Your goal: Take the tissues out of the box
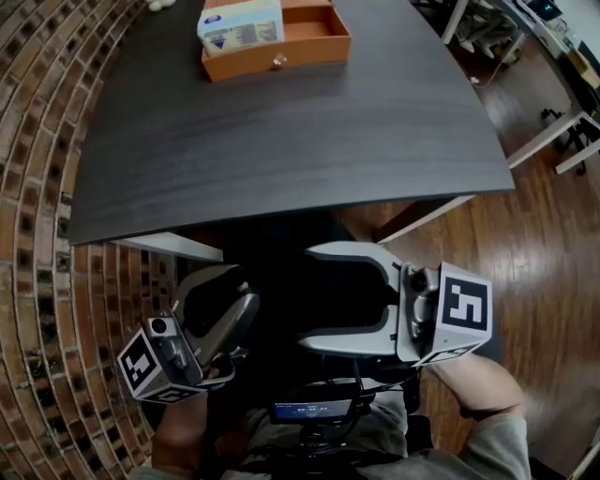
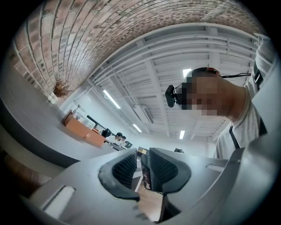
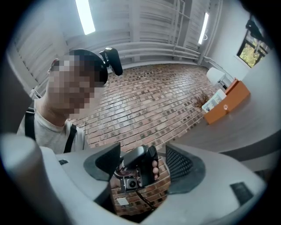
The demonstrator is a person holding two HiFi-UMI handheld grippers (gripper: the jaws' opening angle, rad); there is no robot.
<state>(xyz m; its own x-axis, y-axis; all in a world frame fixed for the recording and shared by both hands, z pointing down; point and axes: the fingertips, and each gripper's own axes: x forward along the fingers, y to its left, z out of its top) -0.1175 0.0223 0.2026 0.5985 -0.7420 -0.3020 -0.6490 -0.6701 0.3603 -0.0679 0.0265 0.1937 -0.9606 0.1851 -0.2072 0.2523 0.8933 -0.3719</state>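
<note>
An orange open box [image 1: 314, 42] stands at the far edge of the dark table [image 1: 281, 141], with a pale blue tissue pack [image 1: 240, 26] in its left part. Both grippers hang below the table's near edge, far from the box. My left gripper [image 1: 230, 286] is shut with nothing in it. My right gripper [image 1: 314, 295] is open, jaws wide apart and empty. In the left gripper view the box [image 2: 81, 129] is small at the left, beyond the shut left gripper [image 2: 142, 165]. In the right gripper view the box [image 3: 226, 105] sits at the right, and the left gripper shows between the open right gripper [image 3: 142, 165].
A small white object [image 1: 159, 5] lies at the table's far left corner. A brick surface [image 1: 37, 187] runs along the left side. Wooden floor [image 1: 525, 234] and white furniture legs [image 1: 553, 136] are on the right. The person's lap is under both grippers.
</note>
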